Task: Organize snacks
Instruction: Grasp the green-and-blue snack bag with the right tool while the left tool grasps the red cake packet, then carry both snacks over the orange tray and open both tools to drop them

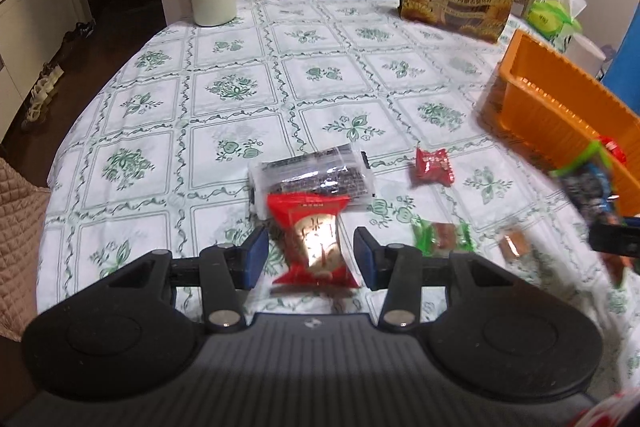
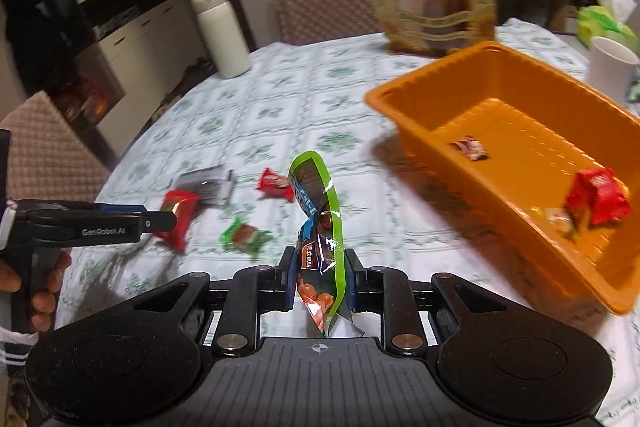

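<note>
Right, from the left wrist view we had the left gripper [image 1: 311, 254] part open, its blue pads either side of a red-wrapped snack [image 1: 316, 241] lying on the tablecloth [image 1: 224, 75]. We saw a gap on both sides, so nothing was gripped yet. Just behind that snack lay a clear packet of dark pieces [image 1: 316, 175], with a small red candy [image 1: 434, 167], a green-wrapped sweet [image 1: 442, 237] and a blurred copper-coloured piece [image 1: 516, 243] scattered off to the right. The orange tray [image 1: 532, 103] sat at the right edge, well apart from the red snack.

Over in the right wrist view, we found the right gripper [image 2: 318, 281] clamped on a green-edged snack pouch [image 2: 320, 223], held on edge above the table. The tray was just to its right, already holding a red packet [image 2: 598, 195] and a small wrapped candy [image 2: 470, 147]. We could also see the left gripper at the left edge, nosing at the red snack.

We judged two steps in hand: the right was carrying its pouch toward the tray, the left lining up a pick. Next, the right needed to get over the tray and release; the left needed to close squarely on the wrapper.
</note>
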Demonstrator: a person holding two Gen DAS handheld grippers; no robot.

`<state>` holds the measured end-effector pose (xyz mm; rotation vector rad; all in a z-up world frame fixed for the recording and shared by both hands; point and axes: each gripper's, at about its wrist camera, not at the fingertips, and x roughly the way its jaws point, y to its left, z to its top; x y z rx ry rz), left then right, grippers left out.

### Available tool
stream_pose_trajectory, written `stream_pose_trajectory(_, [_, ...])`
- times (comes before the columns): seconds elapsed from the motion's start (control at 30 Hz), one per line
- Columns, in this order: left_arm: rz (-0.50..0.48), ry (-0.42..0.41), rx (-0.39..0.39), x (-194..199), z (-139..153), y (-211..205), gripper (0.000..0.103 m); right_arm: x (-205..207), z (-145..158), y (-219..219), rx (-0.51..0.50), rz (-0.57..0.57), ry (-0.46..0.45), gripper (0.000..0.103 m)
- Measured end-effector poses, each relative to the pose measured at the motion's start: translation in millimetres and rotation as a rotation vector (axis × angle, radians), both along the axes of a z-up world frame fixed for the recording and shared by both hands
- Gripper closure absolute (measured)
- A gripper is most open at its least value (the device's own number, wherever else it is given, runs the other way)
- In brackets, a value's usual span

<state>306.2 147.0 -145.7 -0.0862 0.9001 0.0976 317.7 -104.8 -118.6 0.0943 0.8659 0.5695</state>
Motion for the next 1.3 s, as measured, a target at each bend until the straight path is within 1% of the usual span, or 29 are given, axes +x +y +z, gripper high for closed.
stream_pose_trajectory(0.07, [0.000,0.005,0.012,4.8,-3.9,-0.9,0.061,-1.0,0.2,-5.7,0.001,-0.020,0.003,0.079])
stream_pose_trajectory(0.2, [-0.013,0.017,0.009,9.9,-7.8,-2.5,0.062,-4.9,-0.3,-19.3,0.001,-0.051,0.009,0.079])
stream_pose_trajectory(0.23, [-0.016,0.017,0.012,10.1,-7.9,-3.5,0.067,-5.3,-0.5,-21.6,0.002,-0.058,0.012,0.079])
stream_pose_trajectory(0.3, [-0.019,0.020,0.013,10.0,-8.1,-4.7,0.071,-7.3,-0.5,-27.9,0.004,-0.075,0.014,0.079])
stream_pose_trajectory(0.33, [-0.021,0.022,0.008,9.7,-8.2,-4.9,0.077,-7.8,-0.9,-30.3,0.006,-0.082,0.017,0.079])
stream_pose_trajectory(0.4, [-0.023,0.024,0.003,8.0,-8.2,-4.9,0.079,-8.4,-0.7,-34.7,0.013,-0.094,0.022,0.079])
stream_pose_trajectory(0.43, [-0.026,0.022,0.004,6.8,-7.5,-5.1,0.082,-9.1,-0.2,-36.5,0.015,-0.100,0.024,0.079])
stream_pose_trajectory(0.7, [-0.024,-0.009,-0.018,-13.3,12.3,-4.3,0.082,-14.1,6.8,-48.0,0.043,-0.107,0.031,0.079])
stream_pose_trajectory(0.9, [-0.059,-0.035,-0.035,-24.0,35.9,-18.5,0.082,-15.5,17.5,-62.0,0.082,-0.136,0.050,0.079])
stream_pose_trajectory(1.07, [-0.112,-0.076,-0.068,-18.0,56.0,-44.6,0.082,-13.1,25.2,-74.5,0.105,-0.173,0.083,0.079])
stream_pose_trajectory(1.17, [-0.164,-0.103,-0.083,-7.5,67.9,-66.9,0.082,-8.4,29.3,-82.5,0.121,-0.203,0.105,0.079])
stream_pose_trajectory(1.3, [-0.241,-0.137,-0.085,11.1,80.6,-100.4,0.082,0.3,36.8,-97.4,0.156,-0.257,0.124,0.079])
